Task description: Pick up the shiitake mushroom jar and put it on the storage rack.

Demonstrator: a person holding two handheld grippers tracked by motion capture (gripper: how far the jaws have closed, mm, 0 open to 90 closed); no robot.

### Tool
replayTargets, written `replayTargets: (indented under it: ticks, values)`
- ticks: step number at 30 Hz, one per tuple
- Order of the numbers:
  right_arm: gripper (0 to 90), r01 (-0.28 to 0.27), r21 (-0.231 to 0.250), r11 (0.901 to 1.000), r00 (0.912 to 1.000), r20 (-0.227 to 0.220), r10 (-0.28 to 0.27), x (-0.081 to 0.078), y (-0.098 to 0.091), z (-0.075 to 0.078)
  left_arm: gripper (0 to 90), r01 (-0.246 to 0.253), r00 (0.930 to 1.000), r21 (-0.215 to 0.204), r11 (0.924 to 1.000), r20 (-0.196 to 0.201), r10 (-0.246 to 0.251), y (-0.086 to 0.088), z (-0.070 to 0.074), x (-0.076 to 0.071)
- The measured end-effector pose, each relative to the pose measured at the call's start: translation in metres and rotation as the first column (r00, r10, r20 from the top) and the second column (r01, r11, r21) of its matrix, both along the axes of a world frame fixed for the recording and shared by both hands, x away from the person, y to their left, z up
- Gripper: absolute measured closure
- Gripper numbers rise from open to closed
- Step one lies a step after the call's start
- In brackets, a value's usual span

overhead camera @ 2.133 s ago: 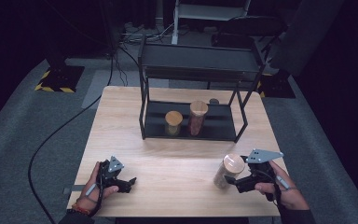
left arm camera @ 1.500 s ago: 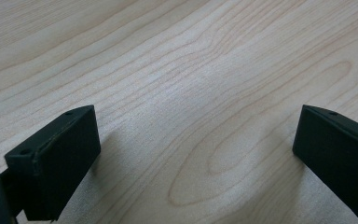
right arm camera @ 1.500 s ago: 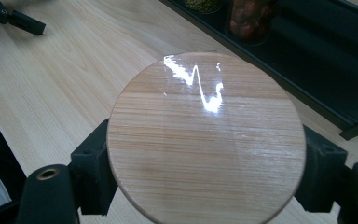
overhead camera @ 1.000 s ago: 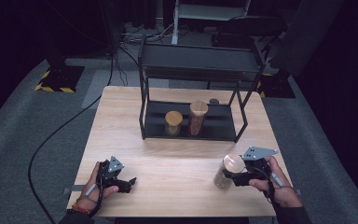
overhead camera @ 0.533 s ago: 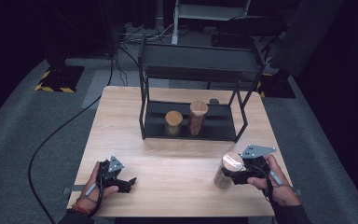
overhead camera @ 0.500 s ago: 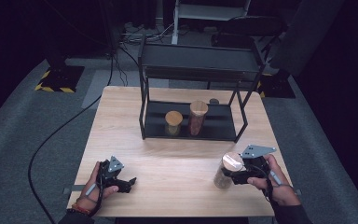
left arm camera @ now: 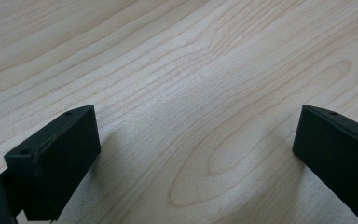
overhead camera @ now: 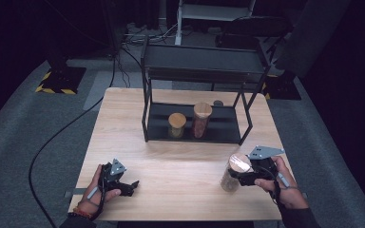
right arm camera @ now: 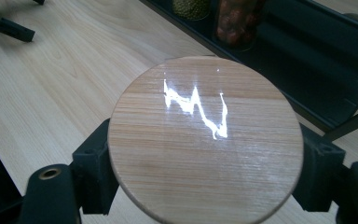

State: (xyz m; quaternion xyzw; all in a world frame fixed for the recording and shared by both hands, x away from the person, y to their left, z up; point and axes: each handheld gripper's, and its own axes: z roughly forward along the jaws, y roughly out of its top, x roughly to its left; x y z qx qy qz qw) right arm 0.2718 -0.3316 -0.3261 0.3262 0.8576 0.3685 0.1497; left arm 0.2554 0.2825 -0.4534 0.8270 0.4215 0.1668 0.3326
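Pale wood grain runs across the counter (overhead camera: 180, 166), a rectangular top with a matte, smooth face. At its near left corner the left hand-held gripper (overhead camera: 123, 186) lies low over the boards in the person's left hand (overhead camera: 97, 192), its two blocky black jaws spread wide with only bare wood between them (the left gripper view shows long, wavy grain there). Toward the far middle stands a black metal shelf rack (overhead camera: 199, 102), thin-legged and two-tiered; on its lower tray sit a short jar (overhead camera: 177, 125) with green contents and, just beside it, a taller jar (overhead camera: 202, 118) with reddish contents, both upright under round wooden lids. At the near right, the right hand-held gripper (overhead camera: 240, 175) is clamped on a clear cylindrical jar (overhead camera: 233, 172), one jaw at each side just under its round wooden lid (right arm camera: 205, 140). That jar stands upright, long axis vertical, lid up and glinting, near the counter's front right edge, well apart from the rack.
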Motion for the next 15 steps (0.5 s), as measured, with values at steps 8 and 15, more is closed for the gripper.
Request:
replayTargets:
  ticks: [8,15]
  values:
    - [24.1,0.003,-0.002,1.0,1.0,0.006,-0.003,0.004,-0.001,0.007,0.3,0.001,1.0,0.0,1.0,0.0,-0.001,0.0,0.0,0.0]
    - [24.1,0.013,-0.007,0.9999,0.9997,0.02,-0.013,0.008,0.0,0.017,0.3,0.001,1.0,0.0,1.0,0.0,-0.001,0.0,0.0,0.0]
